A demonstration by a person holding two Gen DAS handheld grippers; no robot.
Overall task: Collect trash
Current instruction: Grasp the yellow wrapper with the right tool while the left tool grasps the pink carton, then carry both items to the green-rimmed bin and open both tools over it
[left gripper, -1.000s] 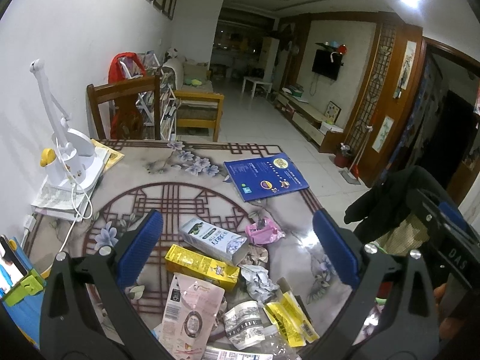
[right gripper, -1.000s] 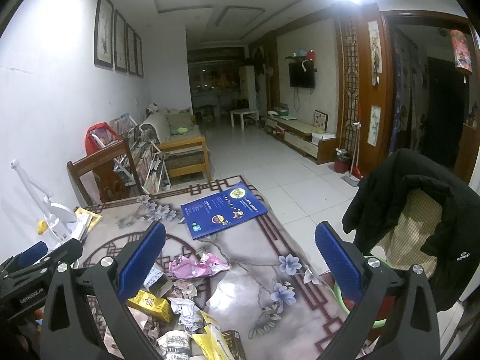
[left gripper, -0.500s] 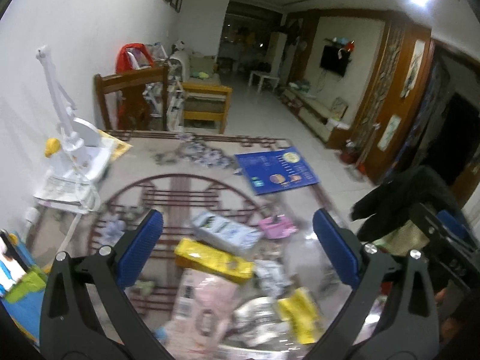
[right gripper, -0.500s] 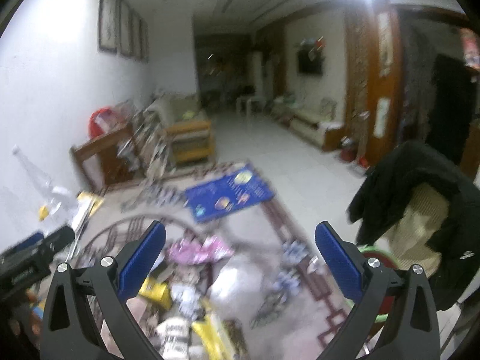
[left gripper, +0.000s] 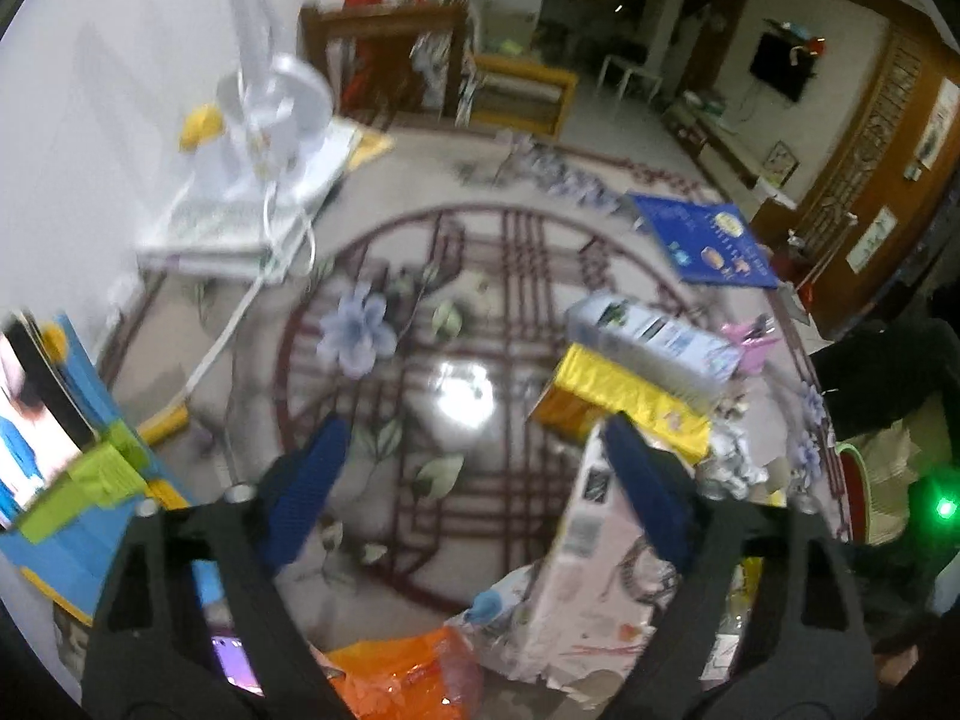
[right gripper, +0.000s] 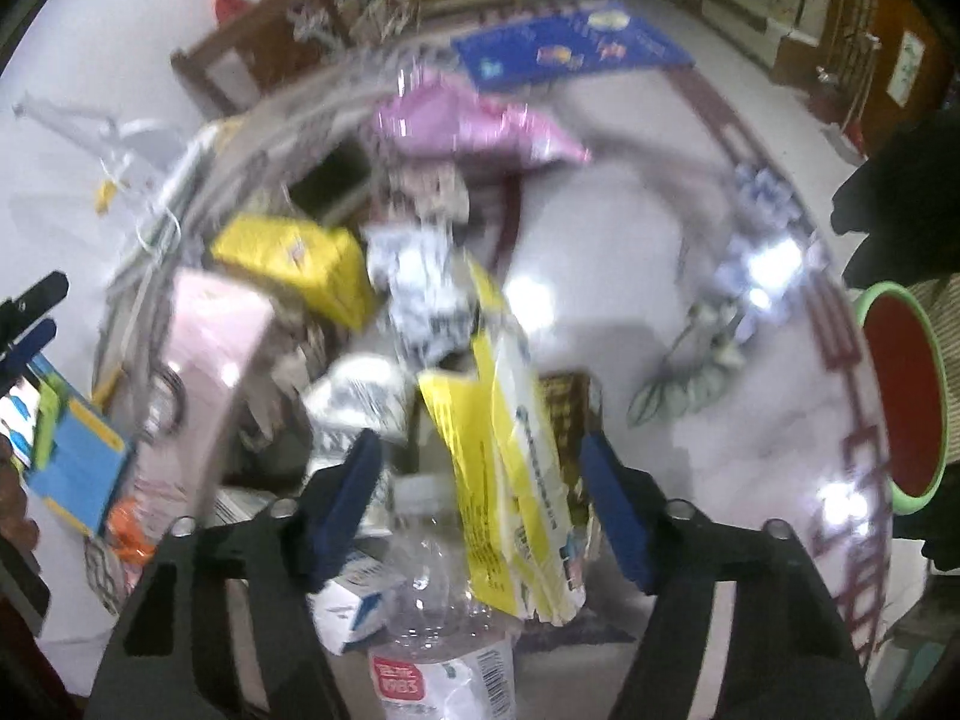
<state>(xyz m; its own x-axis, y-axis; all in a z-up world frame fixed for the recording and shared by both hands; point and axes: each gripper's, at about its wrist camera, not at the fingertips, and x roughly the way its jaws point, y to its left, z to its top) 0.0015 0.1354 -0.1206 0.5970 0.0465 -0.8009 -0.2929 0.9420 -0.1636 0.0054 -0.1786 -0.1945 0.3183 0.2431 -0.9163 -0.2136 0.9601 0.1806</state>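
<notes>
We look down on a glossy desk (left gripper: 420, 228) printed with dark red lattice rings and pale flowers, where the trash lies in a loose heap toward its near right part. In the left wrist view the left hand-held gripper (left gripper: 480, 492) has just been closing; its blue-padded jaws still stand well apart over bare desk, nothing between them, the right pad just in front of a flat pale pink paper package (left gripper: 588, 576) with a barcode label. Beyond that lies a crumpled yellow foil box (left gripper: 624, 402), and across its far side a white and grey carton (left gripper: 654, 336) with a green picture, tilted. A small pink wrapper (left gripper: 750, 339) sits just right of the carton, a crinkled orange plastic bag (left gripper: 408, 678) lies at the near edge, and a blue printed booklet (left gripper: 702, 240) lies flat far right, well apart from the heap. In the right wrist view the right hand-held gripper (right gripper: 483, 501) has also just been closing, its jaws about half open; a long yellow and white plastic wrapper (right gripper: 510, 450) and the cap end of a clear plastic bottle (right gripper: 432, 600) with a red and white label lie between them, but blur keeps us from telling whether the pads touch either. Farther off lie crumpled white printed paper (right gripper: 420, 288) and, to the right beyond the desk's edge, a round red bin with a green rim (right gripper: 900, 402).
</notes>
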